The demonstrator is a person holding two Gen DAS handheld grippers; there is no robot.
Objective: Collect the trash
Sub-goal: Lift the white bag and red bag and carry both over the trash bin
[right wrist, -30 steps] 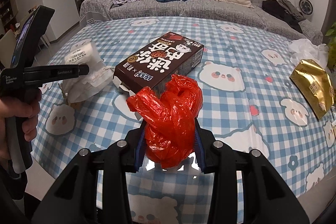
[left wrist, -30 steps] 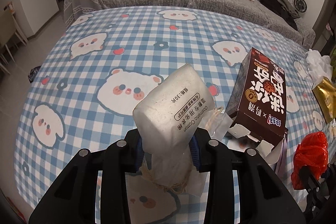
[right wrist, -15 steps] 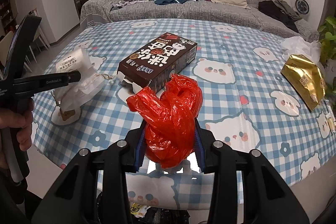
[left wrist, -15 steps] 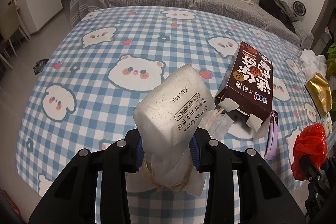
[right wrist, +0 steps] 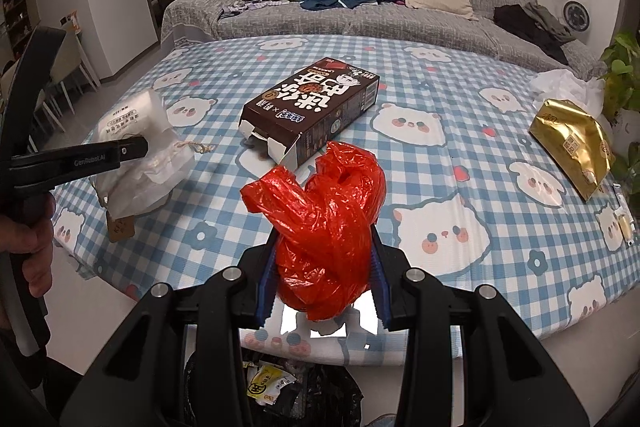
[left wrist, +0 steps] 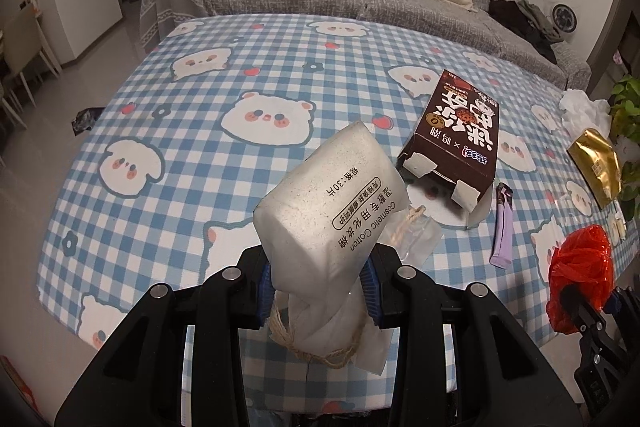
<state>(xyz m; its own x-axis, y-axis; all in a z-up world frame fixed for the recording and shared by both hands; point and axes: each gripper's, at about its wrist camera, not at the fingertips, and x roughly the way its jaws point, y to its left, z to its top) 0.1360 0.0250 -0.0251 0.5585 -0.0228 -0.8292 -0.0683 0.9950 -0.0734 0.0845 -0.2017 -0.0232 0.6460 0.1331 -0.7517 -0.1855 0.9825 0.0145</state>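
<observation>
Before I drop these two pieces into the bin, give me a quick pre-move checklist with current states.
1. Left gripper clamped on cosmetic cotton pack: ok.
2. Right gripper clamped on red plastic bag: ok.
3. Bin bag visible below the table edge, under the right gripper: ok.
4. Left gripper positioned over the bin: cannot tell; the left wrist view shows only tablecloth beneath it.
5. Pack's twine loop hanging free, snag risk: not ok.
6. Table cleared: not ok; brown box and gold pouch remain.
</observation>
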